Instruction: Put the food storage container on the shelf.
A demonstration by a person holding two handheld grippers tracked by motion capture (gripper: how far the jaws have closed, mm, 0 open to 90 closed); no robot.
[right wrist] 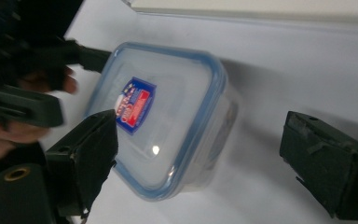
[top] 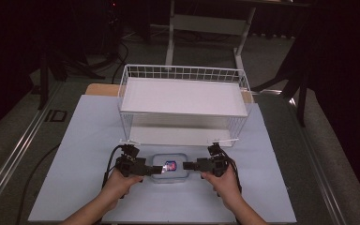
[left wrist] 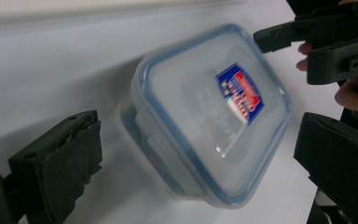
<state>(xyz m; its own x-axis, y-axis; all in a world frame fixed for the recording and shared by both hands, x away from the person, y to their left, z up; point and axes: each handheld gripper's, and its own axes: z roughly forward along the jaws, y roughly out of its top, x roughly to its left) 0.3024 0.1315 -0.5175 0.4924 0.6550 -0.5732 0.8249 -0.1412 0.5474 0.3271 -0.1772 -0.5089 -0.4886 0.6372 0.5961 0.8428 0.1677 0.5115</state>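
A clear plastic food container point(top: 169, 169) with a blue-rimmed snap lid and a red-and-blue label lies flat on the pale table mat point(top: 75, 154), near the mat's front edge and just in front of the white wire basket point(top: 183, 101). A strip of bare mat separates the container from the basket's lower front edge.

The left gripper point(top: 157, 170) comes in level from the container's left end, the right gripper point(top: 186, 165) from its right end; their tips point toward each other across the lid.

In the left gripper view its two jaws stand wide, one on each side of the container point(left wrist: 212, 116), with bare mat showing between each pad and the container's wall. In the right gripper view the jaws are likewise spread wide around the container point(right wrist: 165, 116); the far pad is well clear of the wall, while the near pad overlaps the lid's edge in the picture, and I cannot tell whether it touches.

To both sides of the hands the mat lies open out to its left and right edges.
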